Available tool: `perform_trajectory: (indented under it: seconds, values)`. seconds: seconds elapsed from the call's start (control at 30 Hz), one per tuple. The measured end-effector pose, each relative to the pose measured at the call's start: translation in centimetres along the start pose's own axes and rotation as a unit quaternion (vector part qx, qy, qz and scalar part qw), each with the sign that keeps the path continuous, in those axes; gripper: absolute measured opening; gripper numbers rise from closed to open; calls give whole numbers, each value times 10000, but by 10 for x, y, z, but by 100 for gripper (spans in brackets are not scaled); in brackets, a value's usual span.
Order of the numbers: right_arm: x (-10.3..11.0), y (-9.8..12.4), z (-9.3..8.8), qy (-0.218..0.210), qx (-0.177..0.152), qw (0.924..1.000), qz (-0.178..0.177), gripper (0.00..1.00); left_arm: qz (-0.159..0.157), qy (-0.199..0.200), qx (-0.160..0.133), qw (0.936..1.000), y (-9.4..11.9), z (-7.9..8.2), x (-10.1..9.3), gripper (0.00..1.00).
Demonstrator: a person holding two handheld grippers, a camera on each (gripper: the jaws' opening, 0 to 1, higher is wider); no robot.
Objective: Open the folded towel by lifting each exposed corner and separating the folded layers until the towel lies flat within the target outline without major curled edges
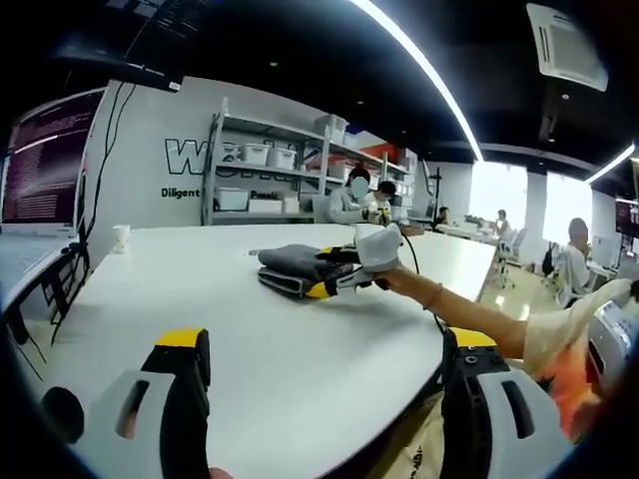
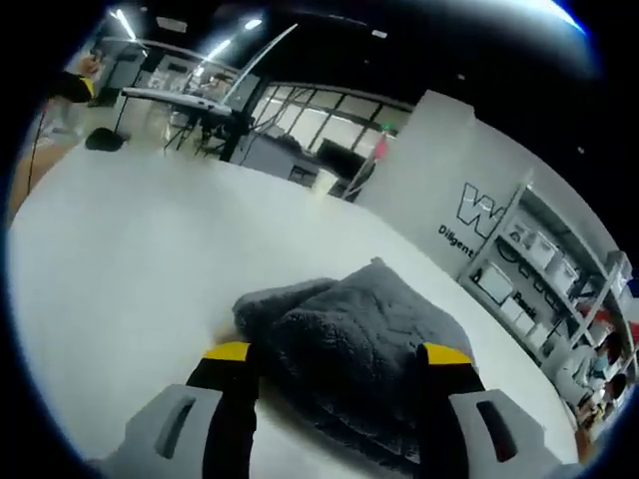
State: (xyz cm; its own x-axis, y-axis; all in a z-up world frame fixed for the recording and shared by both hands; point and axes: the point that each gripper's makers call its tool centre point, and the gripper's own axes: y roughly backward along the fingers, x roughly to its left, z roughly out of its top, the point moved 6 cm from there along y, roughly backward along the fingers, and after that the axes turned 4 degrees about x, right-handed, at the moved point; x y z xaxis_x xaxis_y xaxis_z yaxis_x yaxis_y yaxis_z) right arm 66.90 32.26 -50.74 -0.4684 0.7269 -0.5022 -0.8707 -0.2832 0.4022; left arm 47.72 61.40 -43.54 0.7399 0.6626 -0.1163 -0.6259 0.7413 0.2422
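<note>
my right gripper [image 2: 334, 374] has its jaws wide around the folded grey towel [image 2: 364, 344] on the white tabletop [image 2: 130, 259]; my left gripper [image 1: 324, 349] hangs back, jaws wide, holding nothing.

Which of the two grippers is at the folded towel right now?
The right gripper: its open, yellow-tipped jaws straddle the folded grey towel. The left gripper hangs back over bare white table, jaws open around nothing.

table [image 1: 250, 329]: open white top | obstacles: towel [image 2: 369, 339], far-edge cup [image 1: 121, 238]
</note>
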Motion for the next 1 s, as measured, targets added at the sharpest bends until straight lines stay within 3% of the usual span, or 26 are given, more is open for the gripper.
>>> perform_trajectory:
  seconds: [0.3, 0.57, 0.7, 1.0]
  values:
    - [0, -7, -4, -191, -106, 9996, 165, 44, -76, -4, 28, 10000, -4, 0, -2, 94]
    - [-5, -4, -2, -238, -299, 9992, 100, 19, -107, -29, 31, 9999, -6, -1, -4, 95]
    - [-7, -3, -4, -411, -338, 9985, 108, 16, -103, -44, 36, 9999, -7, -1, -6, 95]
    - [-4, -1, -1, -352, -386, 9986, 24, 15, -112, -56, 75, 9999, -10, -2, -8, 94]
